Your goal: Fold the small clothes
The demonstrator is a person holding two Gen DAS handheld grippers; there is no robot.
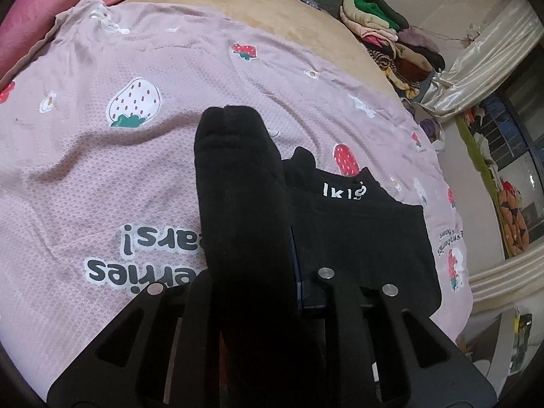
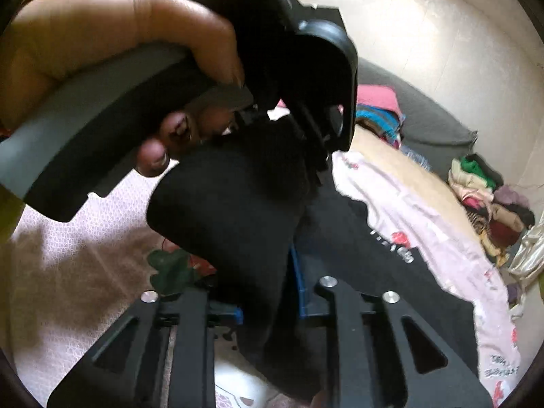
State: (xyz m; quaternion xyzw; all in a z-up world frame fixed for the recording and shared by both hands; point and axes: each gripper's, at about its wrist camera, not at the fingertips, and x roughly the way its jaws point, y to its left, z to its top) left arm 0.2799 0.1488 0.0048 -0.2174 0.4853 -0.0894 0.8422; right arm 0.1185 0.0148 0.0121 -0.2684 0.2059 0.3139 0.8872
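A black sock [image 1: 238,170] stands up from between the fingers of my left gripper [image 1: 258,265], which is shut on it. In the right wrist view the same sock [image 2: 231,204] stretches from my left gripper [image 2: 312,149], held by a hand [image 2: 102,34] above, down into my right gripper [image 2: 265,282]. The right jaws are shut on its lower end, and a blue pad [image 2: 299,282] shows beside the cloth. A black garment with white lettering [image 1: 360,231] lies flat on the pink strawberry blanket [image 1: 102,170], just right of the sock.
The blanket covers a bed with a beige sheet [image 1: 272,10]. A pile of mixed clothes [image 1: 391,40] sits at the far right edge by a cream curtain [image 1: 476,68]. Pink bedding [image 1: 51,17] lies at the far left. A grey cushion [image 2: 425,108] is behind.
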